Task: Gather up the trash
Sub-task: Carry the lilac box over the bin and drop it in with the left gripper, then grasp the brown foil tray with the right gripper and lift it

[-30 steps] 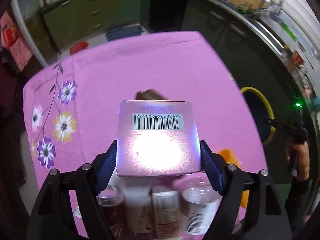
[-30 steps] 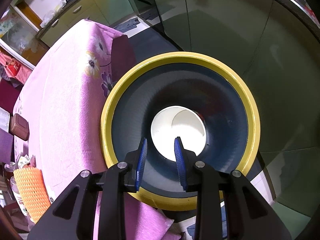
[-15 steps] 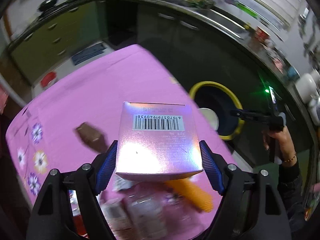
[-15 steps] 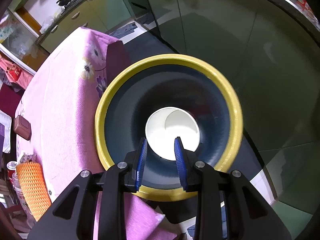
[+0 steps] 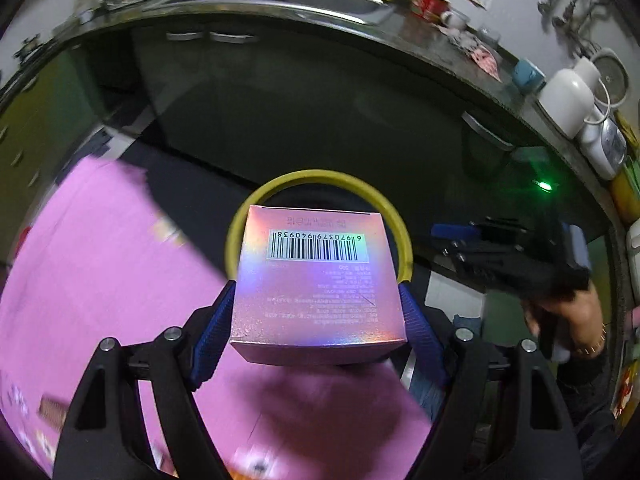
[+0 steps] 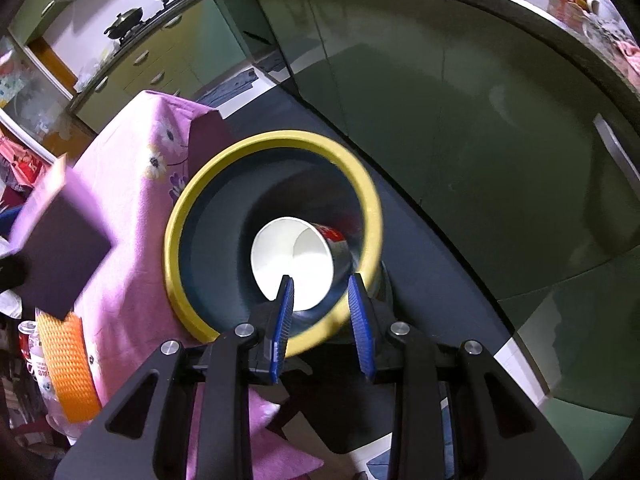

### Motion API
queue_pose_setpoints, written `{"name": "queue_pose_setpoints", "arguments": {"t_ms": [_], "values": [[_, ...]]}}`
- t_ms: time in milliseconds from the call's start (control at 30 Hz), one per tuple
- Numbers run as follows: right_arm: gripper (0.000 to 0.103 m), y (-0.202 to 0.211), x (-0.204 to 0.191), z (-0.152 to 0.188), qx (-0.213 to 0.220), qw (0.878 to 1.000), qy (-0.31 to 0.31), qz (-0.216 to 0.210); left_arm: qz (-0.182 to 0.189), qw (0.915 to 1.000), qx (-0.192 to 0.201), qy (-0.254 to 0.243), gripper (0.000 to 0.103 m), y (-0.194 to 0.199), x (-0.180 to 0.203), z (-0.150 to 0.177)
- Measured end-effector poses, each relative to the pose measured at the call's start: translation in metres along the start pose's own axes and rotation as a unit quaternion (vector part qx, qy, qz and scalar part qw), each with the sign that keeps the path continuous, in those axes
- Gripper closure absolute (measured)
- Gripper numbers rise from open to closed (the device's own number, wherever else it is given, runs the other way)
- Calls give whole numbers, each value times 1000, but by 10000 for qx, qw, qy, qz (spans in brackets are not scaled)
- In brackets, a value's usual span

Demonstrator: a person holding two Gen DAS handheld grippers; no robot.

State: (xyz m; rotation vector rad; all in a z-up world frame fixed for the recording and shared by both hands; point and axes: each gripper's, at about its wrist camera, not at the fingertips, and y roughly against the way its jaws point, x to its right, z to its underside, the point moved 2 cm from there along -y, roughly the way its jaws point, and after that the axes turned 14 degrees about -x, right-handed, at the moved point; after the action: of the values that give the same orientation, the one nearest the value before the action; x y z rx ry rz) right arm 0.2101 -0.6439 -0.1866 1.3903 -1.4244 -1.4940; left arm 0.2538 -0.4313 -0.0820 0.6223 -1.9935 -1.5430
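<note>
The left gripper (image 5: 316, 320) clamps a shiny pink box (image 5: 316, 280) in the air over the pink tablecloth's (image 5: 100, 272) edge, before the yellow-rimmed bin (image 6: 176, 236). The right gripper (image 6: 320, 320), fingers apart and holding nothing, hovers above the bin, where 1 paper cup (image 6: 292, 264) lies inside.

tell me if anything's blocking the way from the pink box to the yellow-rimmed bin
Nothing visible blocks it. The left gripper holds the pink box just before the bin, whose mouth is open, with only a paper cup inside. The right gripper hovers at the near rim.
</note>
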Motion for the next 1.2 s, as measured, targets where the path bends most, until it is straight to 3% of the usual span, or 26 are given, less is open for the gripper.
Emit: {"name": "queue_pose_setpoints", "arguments": {"t_ms": [300, 467, 600, 700, 900, 1100, 1200], "values": [[74, -2, 17, 3, -72, 9999, -107, -30, -50, 9969, -787, -1, 28, -86, 8, -38], [74, -1, 12, 0, -62, 9999, -93, -19, 66, 9975, -700, 41, 27, -86, 3, -42], [69, 4, 3, 4, -26, 10000, -25, 19, 198, 9987, -472, -62, 26, -55, 2, -35], [69, 9, -9, 8, 11, 10000, 88, 22, 319, 9993, -142, -138, 26, -17, -2, -21], [69, 21, -49, 13, 97, 9990, 437, 36, 16, 9928, 1198, 7, 18, 93, -38, 49], [65, 27, -117, 16, 100, 9937, 1118, -67, -757, 9667, 2282, 881, 11, 171, -104, 158], [65, 21, -171, 10, -17, 9857, 1663, -283, -1074, 9436, 2699, 1589, 9, 194, -142, 219]]}}
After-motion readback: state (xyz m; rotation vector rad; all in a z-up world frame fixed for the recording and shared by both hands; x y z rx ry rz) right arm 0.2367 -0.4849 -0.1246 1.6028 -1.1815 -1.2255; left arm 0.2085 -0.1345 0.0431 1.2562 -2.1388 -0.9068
